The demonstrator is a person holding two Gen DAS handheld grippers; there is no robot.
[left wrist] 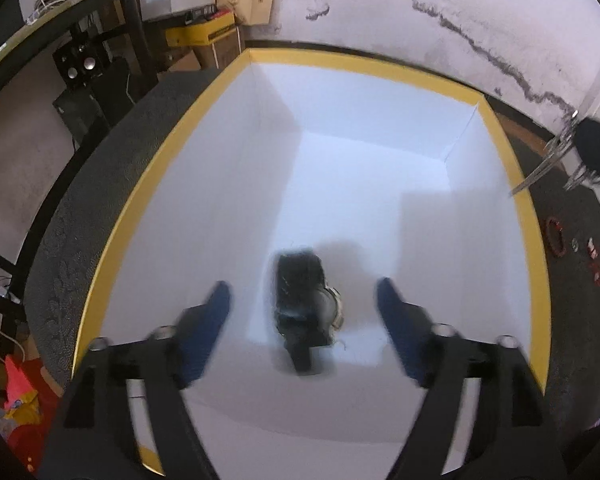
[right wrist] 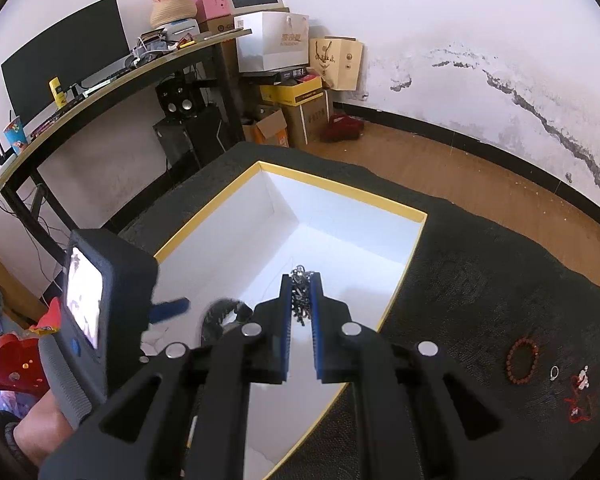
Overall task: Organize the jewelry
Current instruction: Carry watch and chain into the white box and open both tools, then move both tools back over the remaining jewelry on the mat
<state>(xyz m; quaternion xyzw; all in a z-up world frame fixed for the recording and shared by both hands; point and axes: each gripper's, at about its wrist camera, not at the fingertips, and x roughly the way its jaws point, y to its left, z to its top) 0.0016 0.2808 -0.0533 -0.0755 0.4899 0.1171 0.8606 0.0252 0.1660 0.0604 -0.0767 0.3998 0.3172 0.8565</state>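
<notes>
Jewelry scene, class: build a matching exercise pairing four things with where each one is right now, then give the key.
Things:
1. metal chain
2. black watch
3. red bead bracelet
4. left gripper

Places:
A. on the dark cloth, right of the box
B. lying on the white box floor
C. pinched in the right gripper
D. open above the box

Pairs: 1-C, 2-B, 3-A, 4-D
</notes>
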